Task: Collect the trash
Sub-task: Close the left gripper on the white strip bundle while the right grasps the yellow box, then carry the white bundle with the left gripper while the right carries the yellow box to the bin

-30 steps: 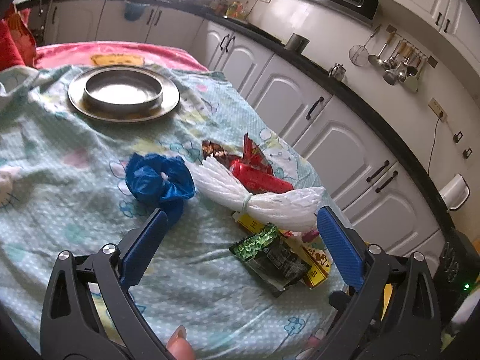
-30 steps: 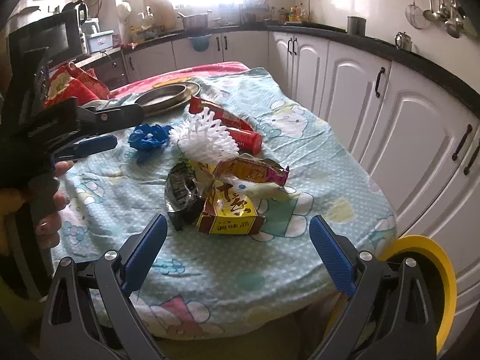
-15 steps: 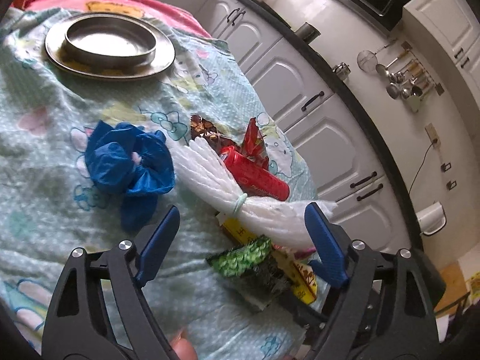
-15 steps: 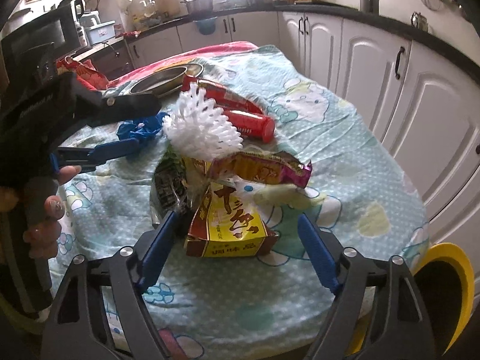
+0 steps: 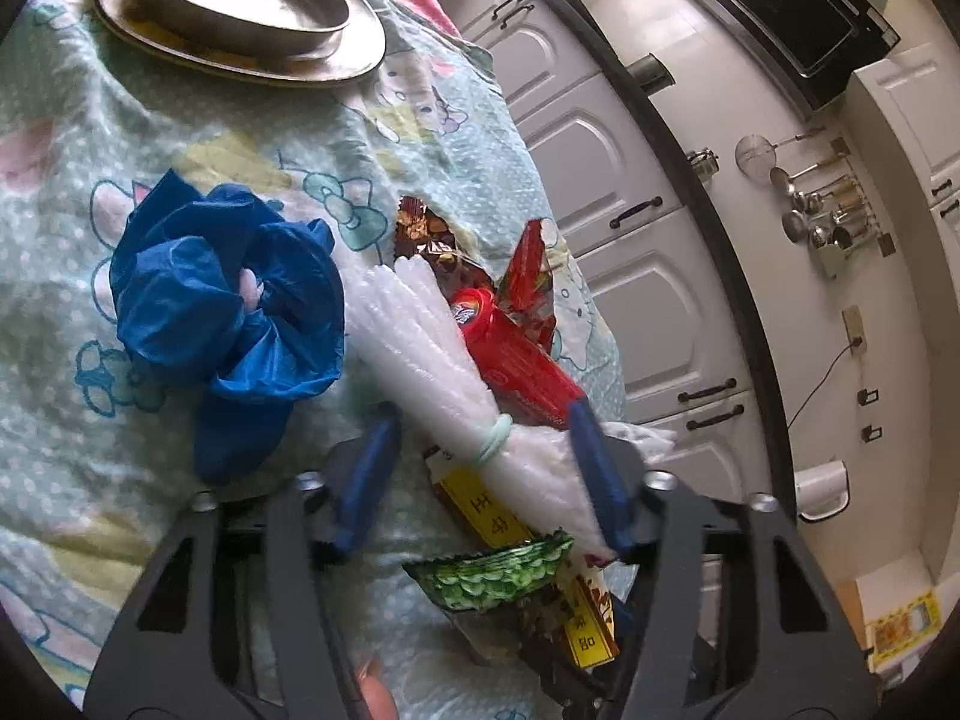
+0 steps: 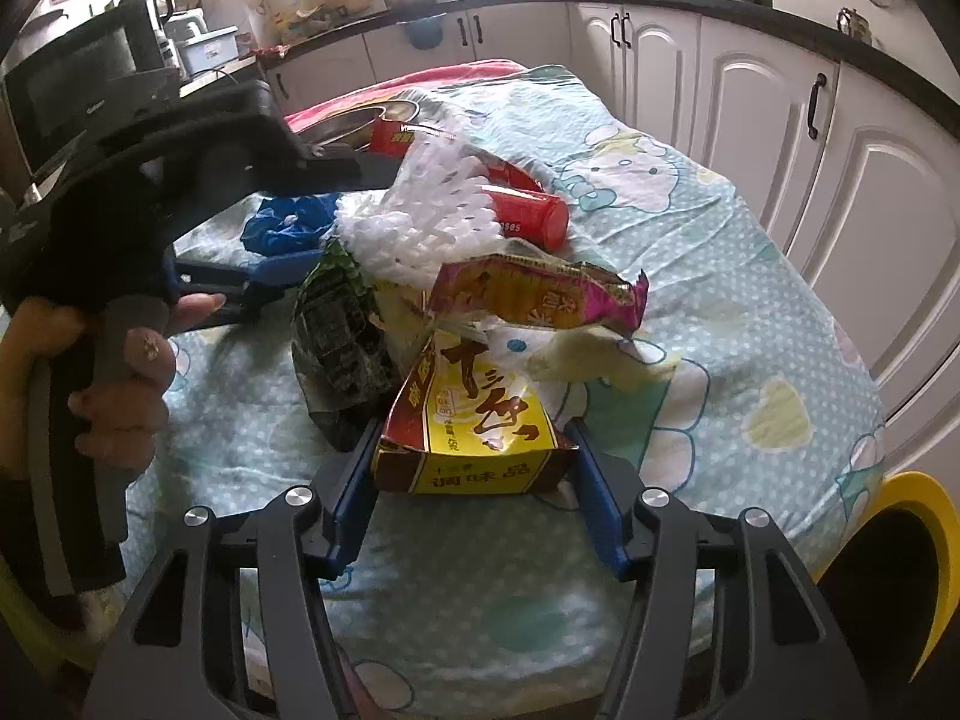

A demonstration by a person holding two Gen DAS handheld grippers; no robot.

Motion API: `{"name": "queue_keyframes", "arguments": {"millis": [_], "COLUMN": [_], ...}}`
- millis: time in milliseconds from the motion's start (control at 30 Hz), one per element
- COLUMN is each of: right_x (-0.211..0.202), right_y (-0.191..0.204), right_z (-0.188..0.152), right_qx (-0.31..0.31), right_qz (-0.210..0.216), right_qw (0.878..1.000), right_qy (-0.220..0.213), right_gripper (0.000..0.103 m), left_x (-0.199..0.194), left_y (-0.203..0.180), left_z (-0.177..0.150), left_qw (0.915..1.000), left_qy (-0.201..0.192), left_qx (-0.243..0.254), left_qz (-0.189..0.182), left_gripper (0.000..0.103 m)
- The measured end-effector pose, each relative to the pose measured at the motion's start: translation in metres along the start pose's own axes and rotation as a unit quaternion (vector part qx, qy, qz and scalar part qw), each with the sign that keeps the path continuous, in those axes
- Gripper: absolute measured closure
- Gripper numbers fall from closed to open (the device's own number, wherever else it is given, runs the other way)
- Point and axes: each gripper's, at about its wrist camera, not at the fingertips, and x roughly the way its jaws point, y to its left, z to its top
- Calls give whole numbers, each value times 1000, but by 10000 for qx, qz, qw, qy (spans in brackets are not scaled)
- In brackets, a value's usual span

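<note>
Jaws of both grippers have just been closing. Left gripper (image 5: 483,450) straddles the white foam-net bundle (image 5: 444,372) near its band, right pad touching, left pad apart. Right gripper (image 6: 471,468) brackets the yellow seasoning box (image 6: 474,426) on the tablecloth (image 6: 720,312), grip unconfirmed. Squeeze gently; lift without dragging neighbouring wrappers.

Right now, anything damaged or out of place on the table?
Yes. The yellow seasoning box between the right claw's fingers is torn open and crushed at its top. Empty wrappers lie heaped beside a steel dish.
</note>
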Motion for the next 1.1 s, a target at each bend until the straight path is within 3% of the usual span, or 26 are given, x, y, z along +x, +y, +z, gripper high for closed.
{"name": "queue_keyframes", "arguments": {"millis": [133,300,567,767,1100], "right_x": [-4,-12,-42,-65,-105], "right_y": [1,2,1,8,12], "right_z": [-2,-7,-14,-16,-17], "right_qx": [-34,-22,-59,-103,-64], "right_qz": [21,-2,-270,-246,-398], "right_qw": [10000,10000,9996,9994,9969], "right_qy": [29,58,-84,-226,-679], "right_gripper": [47,47,47,47,47], "left_x": [-2,-16,-55,-79,-116], "left_y": [4,3,-9,-19,-45], "left_z": [-3,-7,-13,-15,-19], "left_qw": [9998,9996,9972,9939,9829], "left_qy": [100,26,-400,-631,-1200], "left_qx": [-46,75,620,902,1398], "left_qz": [-147,-253,-124,-66,76], "left_gripper": [77,85,89,89,91]}}
